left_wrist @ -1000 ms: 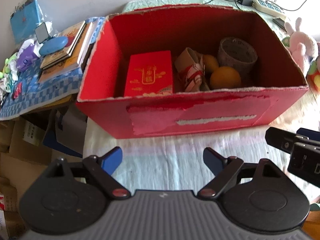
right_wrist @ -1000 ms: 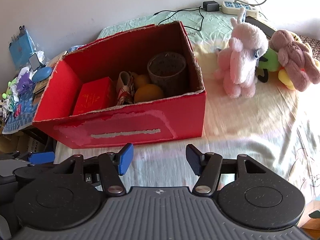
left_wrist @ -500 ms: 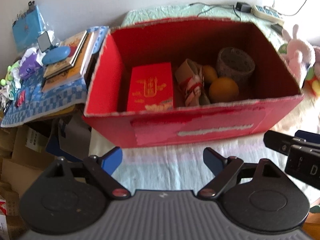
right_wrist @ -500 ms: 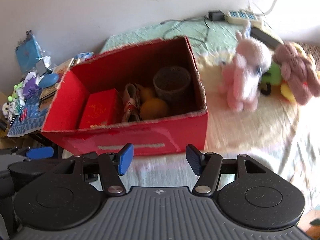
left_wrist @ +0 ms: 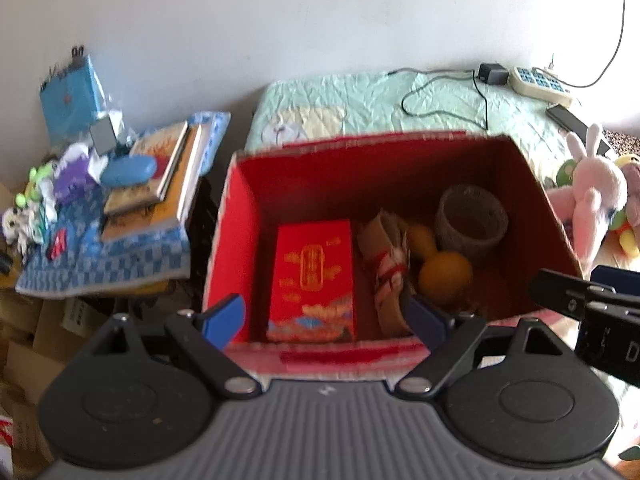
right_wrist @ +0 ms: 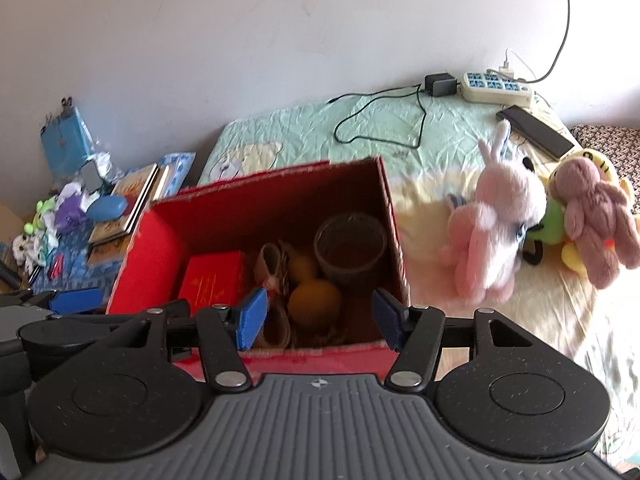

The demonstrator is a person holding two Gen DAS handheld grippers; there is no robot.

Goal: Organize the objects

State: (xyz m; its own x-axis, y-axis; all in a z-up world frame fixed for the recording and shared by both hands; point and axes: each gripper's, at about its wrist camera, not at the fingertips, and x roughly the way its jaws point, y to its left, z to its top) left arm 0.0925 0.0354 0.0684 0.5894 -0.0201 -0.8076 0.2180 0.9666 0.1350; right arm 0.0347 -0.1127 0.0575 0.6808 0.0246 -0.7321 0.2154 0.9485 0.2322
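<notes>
Both hand-held grippers, left [left_wrist: 324, 318] and right [right_wrist: 316, 320], gape empty above the red box [left_wrist: 240, 216] (contents below).

Red cardboard box [left_wrist: 240, 240]: matt, torn rough rim. Glossy red paper packet [left_wrist: 314, 280] inside. Fuzzy pink plush rabbit [right_wrist: 496, 236]. Crinkled green cloth bedsheet [right_wrist: 380, 136].

1. Box [left_wrist: 236, 240] on bed [left_wrist: 360, 96] — inside, left to right: packet [left_wrist: 314, 276], bundle [left_wrist: 386, 264], oranges [left_wrist: 444, 276], cup [left_wrist: 472, 220].
2. Plush toys [right_wrist: 500, 232] right of box; books [left_wrist: 160, 176] left.
3. Power strip [right_wrist: 496, 88] behind — near wall.
</notes>
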